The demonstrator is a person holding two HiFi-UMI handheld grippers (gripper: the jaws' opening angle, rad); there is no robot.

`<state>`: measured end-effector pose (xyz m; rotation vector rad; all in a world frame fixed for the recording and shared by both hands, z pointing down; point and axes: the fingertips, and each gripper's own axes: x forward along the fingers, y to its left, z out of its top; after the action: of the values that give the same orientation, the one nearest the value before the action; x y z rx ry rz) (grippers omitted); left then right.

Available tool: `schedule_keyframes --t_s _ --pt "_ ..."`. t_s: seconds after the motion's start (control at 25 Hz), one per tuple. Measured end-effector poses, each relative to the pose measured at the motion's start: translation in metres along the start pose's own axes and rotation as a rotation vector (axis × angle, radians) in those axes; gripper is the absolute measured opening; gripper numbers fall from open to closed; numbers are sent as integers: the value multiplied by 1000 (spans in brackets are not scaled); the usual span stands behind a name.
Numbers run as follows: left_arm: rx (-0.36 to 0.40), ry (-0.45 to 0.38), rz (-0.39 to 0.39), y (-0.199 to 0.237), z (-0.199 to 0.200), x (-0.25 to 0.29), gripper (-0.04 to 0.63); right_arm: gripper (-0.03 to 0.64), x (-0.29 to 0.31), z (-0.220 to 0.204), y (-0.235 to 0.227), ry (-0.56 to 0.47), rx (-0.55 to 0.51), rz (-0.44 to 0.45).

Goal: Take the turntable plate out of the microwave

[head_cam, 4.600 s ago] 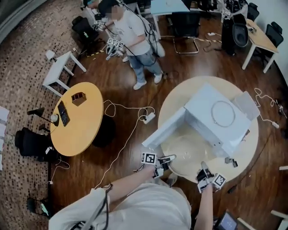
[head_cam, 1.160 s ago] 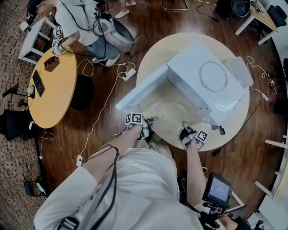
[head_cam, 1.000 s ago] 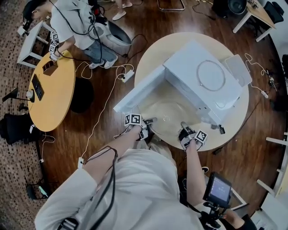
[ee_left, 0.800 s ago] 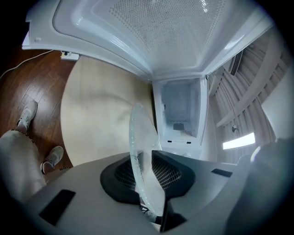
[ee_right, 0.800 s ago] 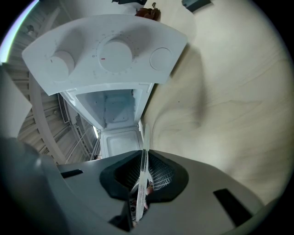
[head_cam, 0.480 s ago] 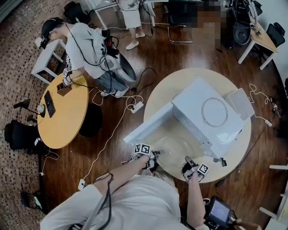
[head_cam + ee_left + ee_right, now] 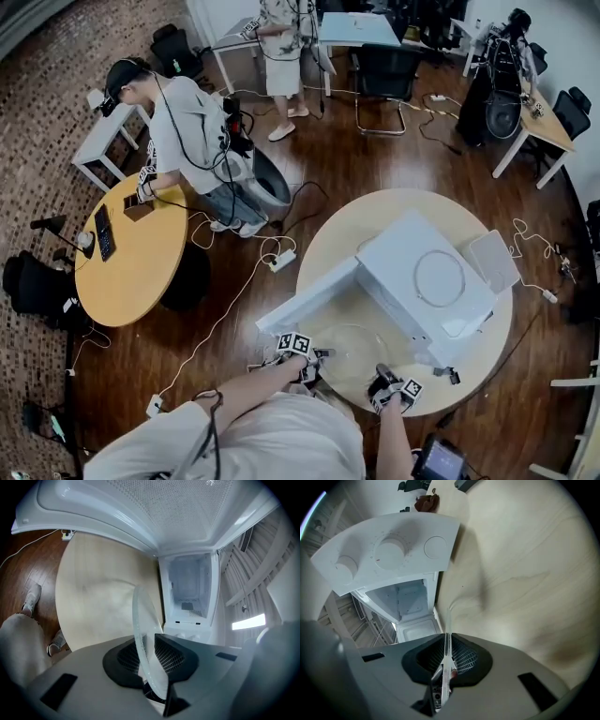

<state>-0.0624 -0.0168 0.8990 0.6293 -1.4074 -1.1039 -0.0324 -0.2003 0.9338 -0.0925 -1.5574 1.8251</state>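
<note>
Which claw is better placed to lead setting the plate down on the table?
Right, probably. Both claws are shut on opposite edges of the glass plate, but the right claw has open table beside it, while the left claw sits close by the open microwave door.

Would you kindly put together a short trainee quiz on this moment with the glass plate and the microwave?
1. True or false: the clear round glass turntable plate lies inside the white microwave.
2. Of the left gripper and right gripper, which are shut on the plate's rim? A left only; B right only; C both.
3. Fill in: the microwave's white door stands ___.
Key: 1 false, it is held out in front, over the round pale wooden table; 2 C; 3 open.
</note>
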Motion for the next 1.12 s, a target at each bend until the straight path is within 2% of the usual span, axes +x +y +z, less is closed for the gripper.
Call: schedule_keyframes --t_s 0.12,0.28,0.4,0.52,0.64,0.8,0.96,1.12 --pt "-12 -7 17 4 -1 -1 55 38 4 1 -9 -18 3 -27" --pt "-80 -24 36 7 2 -5 55 38 10 2 -22 -42 7 -69" --pt "-146 -62 12 5 6 -13 54 38 14 3 -31 -59 14 -96" --pt "-173 -110 -12 4 16 -25 37 38 17 -1 -33 -79 30 -100" --pt "-178 -116 -35 -2 19 -25 34 42 13 -7 -32 -119 44 -50" --pt "-174 -100 -37 -10 18 -27 32 126 0 -21 -27 -198 77 23" --pt "-168 -100 -45 -19 26 -28 32 167 2 -34 -7 -218 63 5" --pt "-154 -83 -51 -22 27 -31 34 167 4 -62 -4 -240 121 -13"
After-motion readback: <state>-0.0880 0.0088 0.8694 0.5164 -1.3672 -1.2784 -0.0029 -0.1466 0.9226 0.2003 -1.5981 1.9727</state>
